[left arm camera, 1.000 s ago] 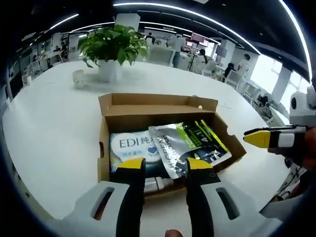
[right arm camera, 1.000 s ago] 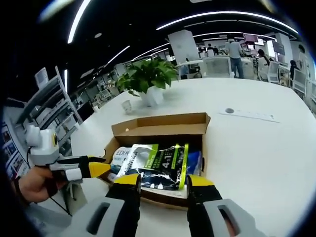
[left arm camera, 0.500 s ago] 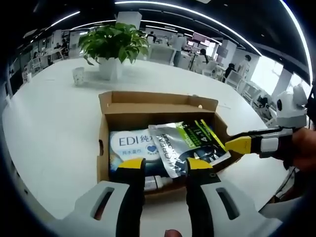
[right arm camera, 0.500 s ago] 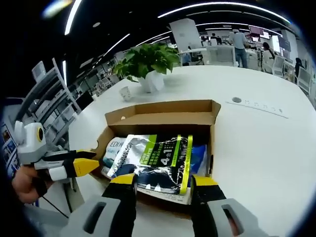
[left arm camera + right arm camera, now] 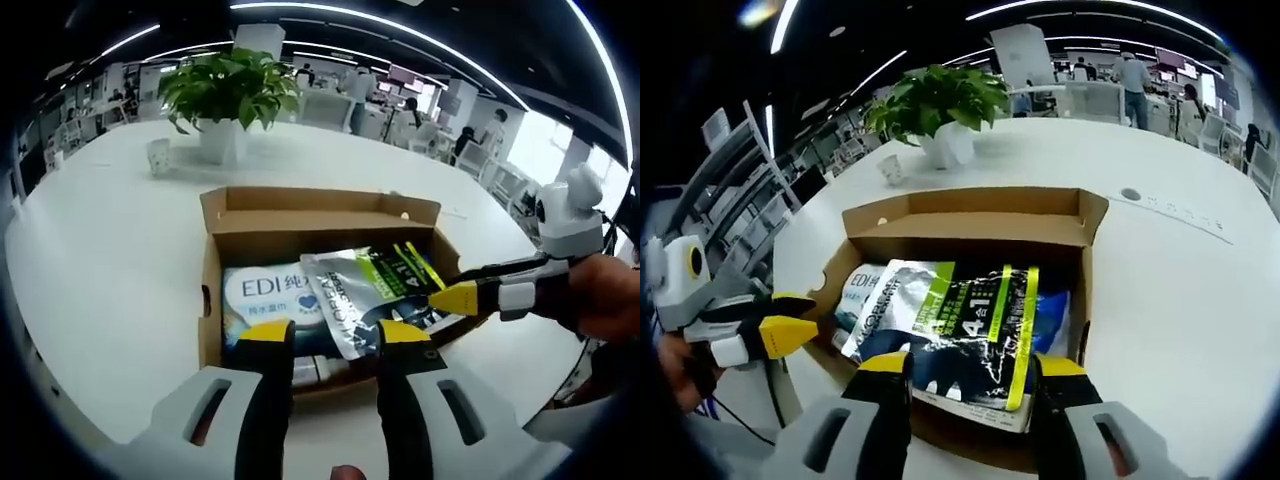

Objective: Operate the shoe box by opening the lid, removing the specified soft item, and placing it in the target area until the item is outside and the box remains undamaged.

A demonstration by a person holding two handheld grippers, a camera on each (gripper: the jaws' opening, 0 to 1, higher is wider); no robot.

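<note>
Fingers on my right gripper (image 5: 965, 368) are spread wide, empty, yellow tips hanging over the near edge of the shoe box (image 5: 970, 218); left gripper (image 5: 335, 335) fingers also apart and empty, at the box's near wall. Lid is already folded back. Target soft item, the glossy black-and-green pouch (image 5: 965, 320), lies inside on top of a white wipes pack (image 5: 265, 295); blue packaging peeks out beside it. Pouch is slick crinkly film, flat, floppy. Box is thin brown corrugated card with flimsy flaps. Risks as I see it: fingers skate off the film and I get a corner only, so it slips out mid-lift; or a tip digs into the near wall and creases or tears the card. Light box could drag across the smooth white counter (image 5: 110, 230). Potted plant (image 5: 228, 95) is well clear.
</note>
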